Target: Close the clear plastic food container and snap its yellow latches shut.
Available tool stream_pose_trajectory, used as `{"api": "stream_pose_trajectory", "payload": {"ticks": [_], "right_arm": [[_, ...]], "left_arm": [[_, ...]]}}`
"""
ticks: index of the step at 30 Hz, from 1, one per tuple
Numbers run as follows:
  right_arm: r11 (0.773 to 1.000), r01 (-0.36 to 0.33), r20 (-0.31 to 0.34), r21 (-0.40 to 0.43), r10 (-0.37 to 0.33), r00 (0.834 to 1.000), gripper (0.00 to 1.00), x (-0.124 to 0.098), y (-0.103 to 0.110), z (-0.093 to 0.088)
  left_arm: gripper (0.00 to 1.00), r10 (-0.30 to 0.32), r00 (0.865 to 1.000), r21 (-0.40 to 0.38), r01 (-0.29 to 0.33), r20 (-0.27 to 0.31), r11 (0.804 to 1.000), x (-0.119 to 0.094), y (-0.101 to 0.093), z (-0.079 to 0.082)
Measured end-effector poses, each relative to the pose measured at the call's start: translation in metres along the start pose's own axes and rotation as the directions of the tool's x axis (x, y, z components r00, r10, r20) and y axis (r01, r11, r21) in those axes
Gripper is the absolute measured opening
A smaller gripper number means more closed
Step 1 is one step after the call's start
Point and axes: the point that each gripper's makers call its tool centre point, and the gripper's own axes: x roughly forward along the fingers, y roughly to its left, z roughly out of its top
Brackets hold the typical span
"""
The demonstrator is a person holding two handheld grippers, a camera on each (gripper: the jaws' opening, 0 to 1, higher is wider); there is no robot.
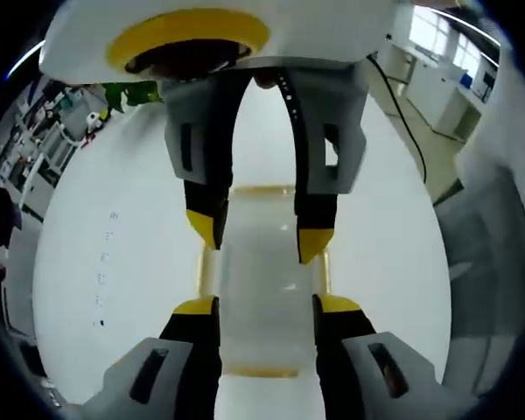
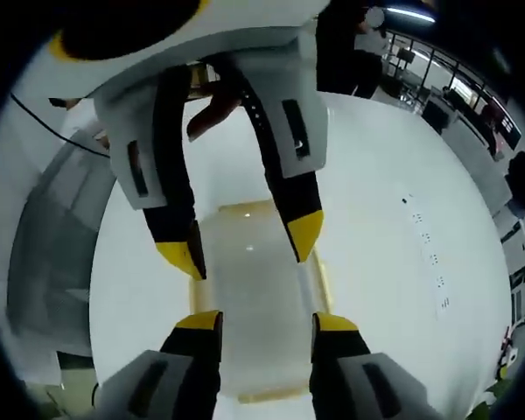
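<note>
A clear plastic food container [image 1: 264,289] with yellow latches lies on a round white table [image 1: 114,262], and the two handheld grippers meet over it from opposite ends. In the left gripper view, the left gripper [image 1: 264,308] rises from the bottom of the picture with its yellow-tipped jaws apart, one on each long side of the container at its near end. The right gripper [image 1: 258,236] comes down from the top of that picture, its jaws also apart and straddling the container's far end. The right gripper view shows the mirror of this: the right gripper [image 2: 264,322] at the bottom, the left gripper [image 2: 245,249] reaching in from above, and the container [image 2: 254,289] between them. The container's long axis runs straight from one gripper to the other, so each gripper looks along its length. Yellow latch strips [image 1: 258,189] show at the container's short ends, one far from and one close under each gripper; yellow edging along the sides is too faint to judge. All four fingertips sit just beside or against the side walls, but whether they actually press on the plastic cannot be told. The lid appears to lie flat on the box, though the clear plastic makes this uncertain. Judging from this layout, each gripper is nearest the latch at its own end, directly below and in front of its jaws.
</note>
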Motion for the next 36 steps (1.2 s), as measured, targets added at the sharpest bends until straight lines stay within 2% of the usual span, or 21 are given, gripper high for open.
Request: {"api": "stream_pose_trajectory", "payload": {"ticks": [2,3,4,6,22,26,31,36], "right_arm": [[1.000,0.007,0.004,-0.007,-0.007,1.000,0.38,0.000,-0.002,0.002],[0.998,0.010,-0.011,-0.055,-0.011,1.000,0.38,0.001,-0.004,0.001],[0.998,0.007,-0.017,-0.062,-0.008,1.000,0.39,0.002,-0.003,0.000],[0.999,-0.001,-0.014,-0.048,0.000,1.000,0.40,0.003,-0.003,0.001],[0.997,0.005,-0.035,-0.077,-0.007,0.999,0.41,0.003,-0.021,0.001],[0.998,0.002,-0.044,-0.067,-0.005,0.999,0.43,0.005,-0.024,0.003],[0.997,-0.011,-0.059,-0.078,0.007,0.998,0.46,0.006,-0.026,0.003],[0.995,-0.054,-0.078,-0.084,0.047,0.996,0.49,0.011,-0.023,0.001]], "left_arm": [[0.40,0.006,1.000,-0.011,-0.006,-0.001,1.000,0.000,0.000,0.000],[0.40,0.011,1.000,-0.014,-0.011,-0.001,1.000,0.000,0.000,0.000],[0.40,0.014,1.000,-0.019,-0.014,0.007,1.000,0.000,0.000,0.002],[0.41,0.009,1.000,-0.041,-0.008,0.016,0.999,0.000,-0.003,0.003],[0.46,0.001,1.000,-0.044,0.000,0.024,0.999,0.006,-0.028,-0.003],[0.48,0.038,0.999,-0.037,-0.037,0.027,0.999,0.008,-0.028,-0.004],[0.48,0.043,0.999,-0.053,-0.041,0.029,0.998,0.014,-0.035,-0.007],[0.49,0.078,0.996,-0.068,-0.075,0.040,0.995,0.015,-0.033,-0.004]]}}
